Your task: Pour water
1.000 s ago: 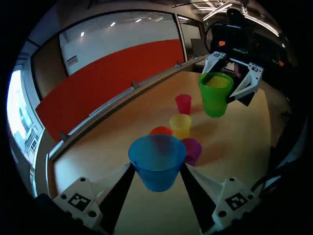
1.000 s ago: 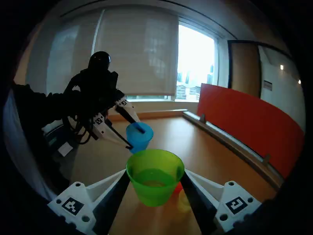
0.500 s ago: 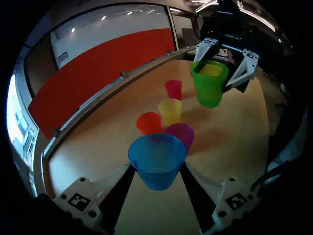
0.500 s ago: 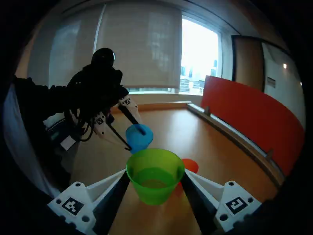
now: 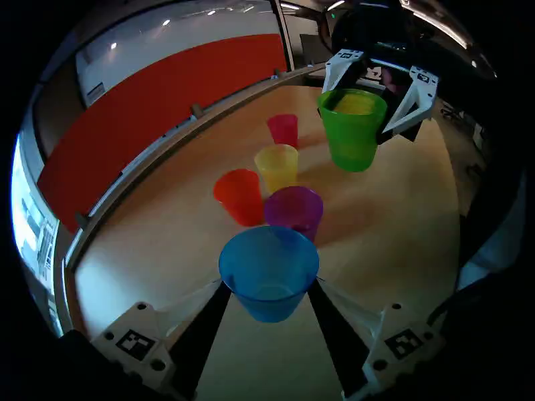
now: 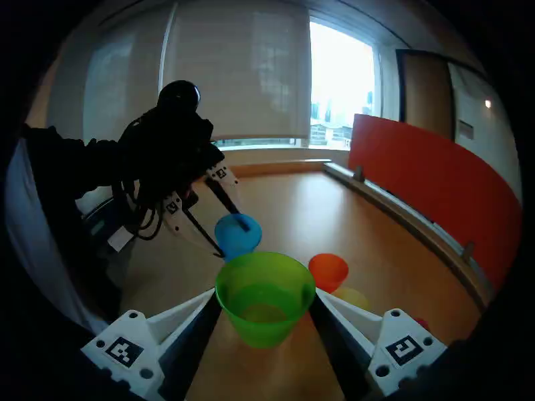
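Gripping tight: left gripper [image 5: 269, 294] pinches one blue cup [image 5: 269, 267], right gripper [image 6: 265, 311] pinches one green cup [image 6: 265, 294], four cups [image 5: 277, 167] standing on the table [image 5: 394, 220].

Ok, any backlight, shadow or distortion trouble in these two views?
Right gripper view: the window is blown out and the person against it is a silhouette, though the green cup reads clearly. Left gripper view: fisheye bows the red partition; blue cup sharp, soft shadows on the table.
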The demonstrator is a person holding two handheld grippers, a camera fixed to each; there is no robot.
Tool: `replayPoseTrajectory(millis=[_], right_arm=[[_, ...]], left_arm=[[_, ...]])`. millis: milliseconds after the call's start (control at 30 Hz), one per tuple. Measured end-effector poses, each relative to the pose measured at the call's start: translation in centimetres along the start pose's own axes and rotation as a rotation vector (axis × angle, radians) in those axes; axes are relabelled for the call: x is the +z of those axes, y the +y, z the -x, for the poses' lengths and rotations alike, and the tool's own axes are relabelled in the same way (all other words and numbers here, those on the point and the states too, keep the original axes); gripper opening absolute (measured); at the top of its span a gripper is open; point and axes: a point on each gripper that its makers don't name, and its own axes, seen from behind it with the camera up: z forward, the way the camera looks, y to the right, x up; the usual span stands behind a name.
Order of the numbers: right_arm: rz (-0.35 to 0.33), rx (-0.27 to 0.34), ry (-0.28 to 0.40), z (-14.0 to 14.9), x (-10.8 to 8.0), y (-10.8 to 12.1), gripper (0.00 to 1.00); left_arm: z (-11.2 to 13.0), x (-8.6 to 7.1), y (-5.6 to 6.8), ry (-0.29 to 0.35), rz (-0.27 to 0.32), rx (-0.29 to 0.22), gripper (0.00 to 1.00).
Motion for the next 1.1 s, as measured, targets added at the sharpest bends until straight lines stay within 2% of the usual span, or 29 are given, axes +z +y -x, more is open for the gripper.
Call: replayPoseTrajectory(millis=[300,567,800,1100], right_arm=[[-0.012,-0.001,-0.046,2.4,0.6,0.1,0.9],[-0.016,0.009,-0.066,3.8,0.8,0.3,0.9],[-0.018,0.02,-0.075,4.8,1.1,0.5,0.9],[-0.02,0.023,-0.094,6.0,1.5,0.5,0.9]], left_arm=[[1.3,1.3,0.8,-0.036,0.038,0.008,0.82],[1.8,2.3,1.0,-0.051,0.053,0.013,0.82],[1.8,3.1,0.9,-0.042,0.059,0.0,0.82],[1.8,3.9,1.3,-0.036,0.074,0.02,0.82]])
